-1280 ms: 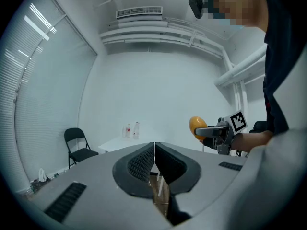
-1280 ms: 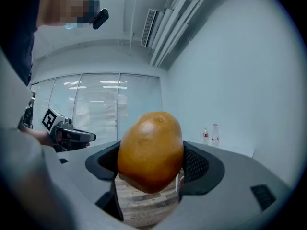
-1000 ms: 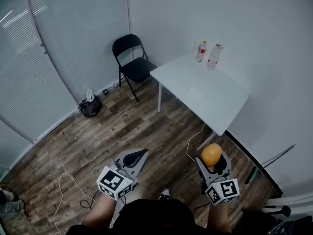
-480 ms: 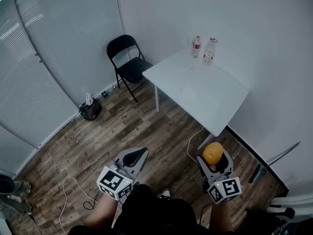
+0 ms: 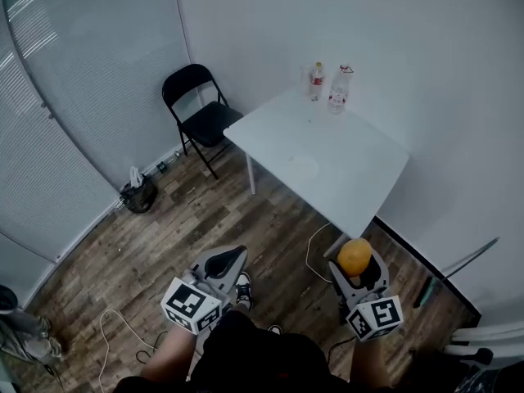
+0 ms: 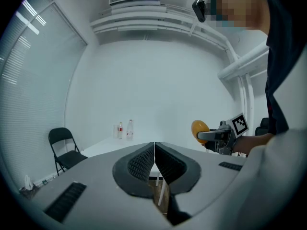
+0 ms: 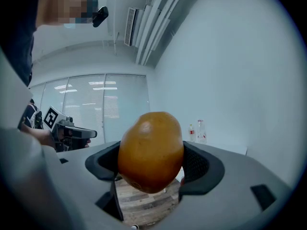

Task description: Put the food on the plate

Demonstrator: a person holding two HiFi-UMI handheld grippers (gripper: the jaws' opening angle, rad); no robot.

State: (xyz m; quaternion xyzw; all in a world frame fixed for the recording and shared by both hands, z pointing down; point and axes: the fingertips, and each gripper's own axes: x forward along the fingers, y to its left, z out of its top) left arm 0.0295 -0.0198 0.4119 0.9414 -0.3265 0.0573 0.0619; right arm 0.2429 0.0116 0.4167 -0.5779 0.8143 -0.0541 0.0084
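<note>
A yellow-orange fruit [image 5: 354, 256] sits clamped between the jaws of my right gripper [image 5: 355, 267], held over the wooden floor short of the table; it fills the right gripper view as the fruit [image 7: 150, 151]. A faint white plate [image 5: 302, 167] lies on the white table [image 5: 360, 166] ahead. My left gripper [image 5: 232, 260] is held low at the left, shut with nothing in it; its pads [image 6: 144, 161] meet along one line. From the left gripper view the fruit [image 6: 199, 129] shows off to the right.
Two plastic bottles [image 5: 317, 81] [image 5: 337, 88] stand at the table's far corner by the wall. A black folding chair [image 5: 196, 111] stands left of the table, a dark bag [image 5: 137, 193] by the blinds. Cables [image 5: 315, 248] trail on the floor.
The table, chair and bag have slid left in the head view as the person shifts. Both grippers keep their places and the right one still holds the fruit.
</note>
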